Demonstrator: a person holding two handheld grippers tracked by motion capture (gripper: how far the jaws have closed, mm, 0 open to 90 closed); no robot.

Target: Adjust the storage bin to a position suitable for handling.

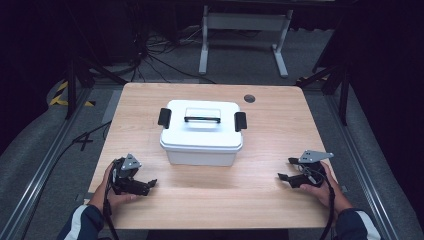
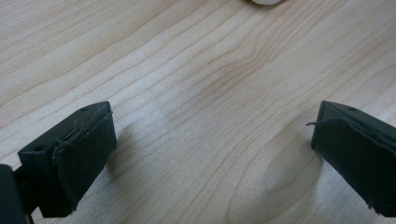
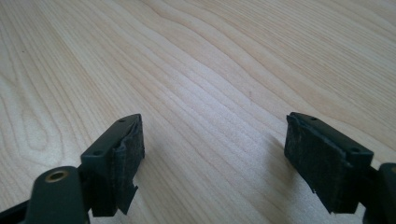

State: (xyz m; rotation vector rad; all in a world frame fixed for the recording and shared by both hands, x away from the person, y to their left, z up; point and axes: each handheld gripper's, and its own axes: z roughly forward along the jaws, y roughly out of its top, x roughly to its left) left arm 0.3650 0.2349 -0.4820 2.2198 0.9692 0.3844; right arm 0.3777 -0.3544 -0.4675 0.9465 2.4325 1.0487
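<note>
Light wooden table (image 1: 270,195) over grey carpet (image 1: 30,150); both grippers' fingers spread apart, empty.

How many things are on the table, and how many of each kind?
Box: 1
Grippers, left and right: 2
Total: 3

We wear dark sleeves with white stripes. Our left tool (image 1: 150,184) and right tool (image 1: 285,168) are black, each topped with a grey three-cornered plate and trailing a black cable; their jaw pads look frayed.
</note>
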